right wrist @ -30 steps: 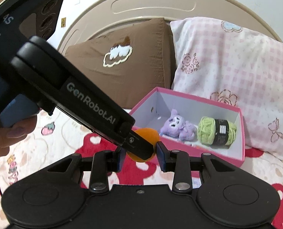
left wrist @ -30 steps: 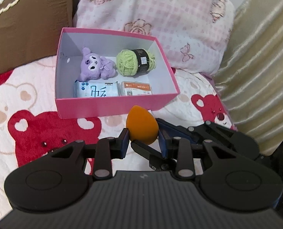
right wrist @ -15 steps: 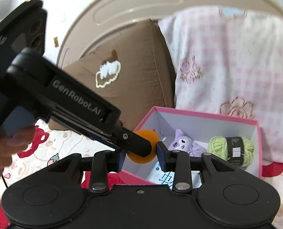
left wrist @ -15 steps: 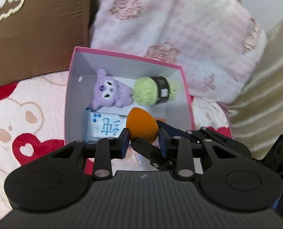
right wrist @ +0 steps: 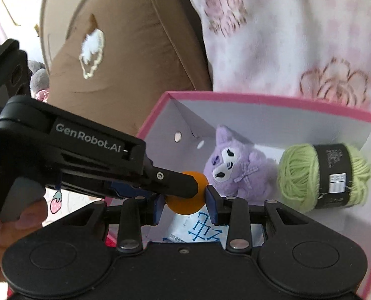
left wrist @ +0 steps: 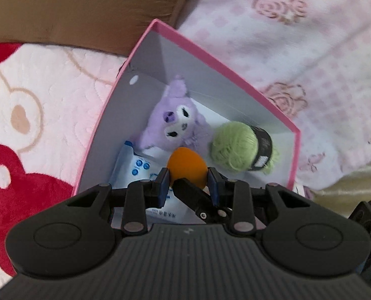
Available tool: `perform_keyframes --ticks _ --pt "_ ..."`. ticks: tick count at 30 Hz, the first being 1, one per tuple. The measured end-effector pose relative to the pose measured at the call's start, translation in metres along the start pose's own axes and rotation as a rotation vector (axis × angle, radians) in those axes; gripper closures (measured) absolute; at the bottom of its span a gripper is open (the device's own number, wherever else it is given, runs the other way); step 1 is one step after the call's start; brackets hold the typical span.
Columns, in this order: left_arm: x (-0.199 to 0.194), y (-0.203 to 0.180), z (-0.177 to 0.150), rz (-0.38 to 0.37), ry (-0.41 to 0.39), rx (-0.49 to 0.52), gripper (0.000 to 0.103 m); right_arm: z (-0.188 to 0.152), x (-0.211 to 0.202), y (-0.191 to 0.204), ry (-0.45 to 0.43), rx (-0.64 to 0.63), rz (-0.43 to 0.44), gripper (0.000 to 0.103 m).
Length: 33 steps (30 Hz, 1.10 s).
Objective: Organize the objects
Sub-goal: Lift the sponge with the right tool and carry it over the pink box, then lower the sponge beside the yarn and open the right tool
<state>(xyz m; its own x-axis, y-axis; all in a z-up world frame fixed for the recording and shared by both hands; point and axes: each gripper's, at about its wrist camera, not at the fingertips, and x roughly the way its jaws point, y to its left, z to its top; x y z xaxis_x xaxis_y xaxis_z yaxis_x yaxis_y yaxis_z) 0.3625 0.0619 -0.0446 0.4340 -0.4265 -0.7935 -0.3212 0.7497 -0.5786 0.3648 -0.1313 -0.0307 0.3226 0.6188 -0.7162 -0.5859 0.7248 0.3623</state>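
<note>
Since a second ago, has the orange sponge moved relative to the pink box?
Yes. The orange sponge, held by both grippers, went from in front of the pink box to over its inside.

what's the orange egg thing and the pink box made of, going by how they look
Orange egg: looks like soft matte foam, likely a makeup sponge; smooth, with no shine or seams. Pink box: seems to be cardboard, with thin straight walls, sharp folded corners, pink outside and plain white inside.

"GenRobot.AI" stands in pale letters along the side of the left gripper (right wrist: 185, 187). The white packet (right wrist: 198, 230) carries large blue characters, partly hidden; the yarn's black band (right wrist: 334, 175) print is unreadable
</note>
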Motion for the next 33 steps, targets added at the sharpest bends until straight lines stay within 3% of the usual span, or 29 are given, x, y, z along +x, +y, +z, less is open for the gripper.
perform_keyframes --ticks 10,13,18,26,30,33 --pt "0.022 0.011 0.007 0.011 -0.012 -0.051 0.074 0.007 0.037 -0.015 0.059 0.038 -0.014 0.063" --pt "0.026 0.011 0.005 -0.016 0.01 -0.054 0.074 0.006 0.043 -0.014 0.088 0.012 -0.093 0.063" --pt "0.023 0.008 0.0 -0.02 -0.022 -0.006 0.073 -0.003 0.045 -0.011 0.087 -0.033 -0.199 0.061" --pt "0.015 -0.006 -0.016 0.022 -0.024 0.121 0.073 -0.013 0.017 0.001 0.003 -0.138 -0.289 0.057" --pt "0.002 -0.008 -0.025 -0.034 0.004 0.082 0.073 -0.022 -0.011 0.008 -0.055 -0.152 -0.312 0.057" --pt "-0.013 -0.019 -0.035 -0.016 -0.02 0.129 0.072 -0.036 -0.039 0.013 -0.098 -0.122 -0.27 0.057"
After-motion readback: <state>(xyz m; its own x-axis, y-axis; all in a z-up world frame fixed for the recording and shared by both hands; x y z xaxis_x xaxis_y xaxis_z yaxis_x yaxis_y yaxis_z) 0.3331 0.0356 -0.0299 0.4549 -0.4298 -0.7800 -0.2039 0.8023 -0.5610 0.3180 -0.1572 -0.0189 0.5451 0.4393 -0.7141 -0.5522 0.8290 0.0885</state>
